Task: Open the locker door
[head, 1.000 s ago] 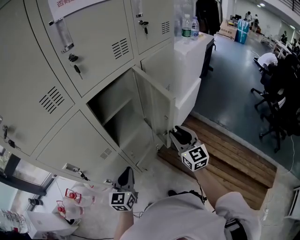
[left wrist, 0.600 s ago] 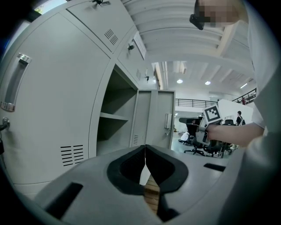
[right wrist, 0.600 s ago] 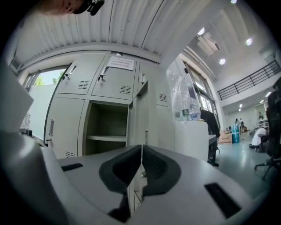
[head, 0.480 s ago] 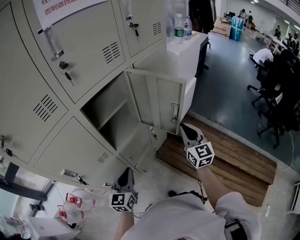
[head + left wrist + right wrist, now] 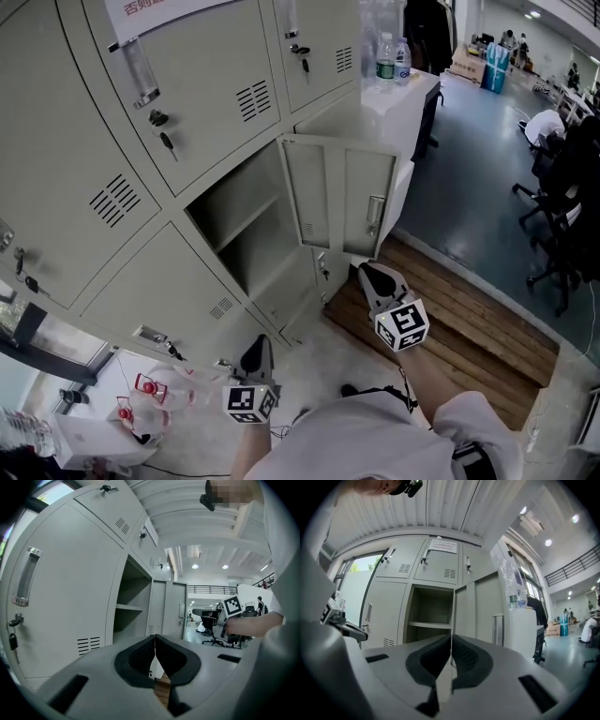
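Observation:
The grey locker door stands swung out wide, its handle on the outer face. Behind it the compartment shows one shelf and nothing else. My right gripper hangs below the door's lower edge, apart from it, jaws shut and empty. In the right gripper view the pads meet in front of the door. My left gripper stays low near the bottom locker, also shut and empty. The left gripper view looks along the locker fronts toward the door.
Neighbouring locker doors are closed with keys hanging in them. A white cabinet with water bottles stands right of the lockers. Wooden boards cover the floor below the door. Office chairs stand at the right; a plastic bag lies lower left.
The door has swung from half open to wide open. My right gripper came off the door edge, shut its jaws and dropped back below the door. The left gripper stayed put.

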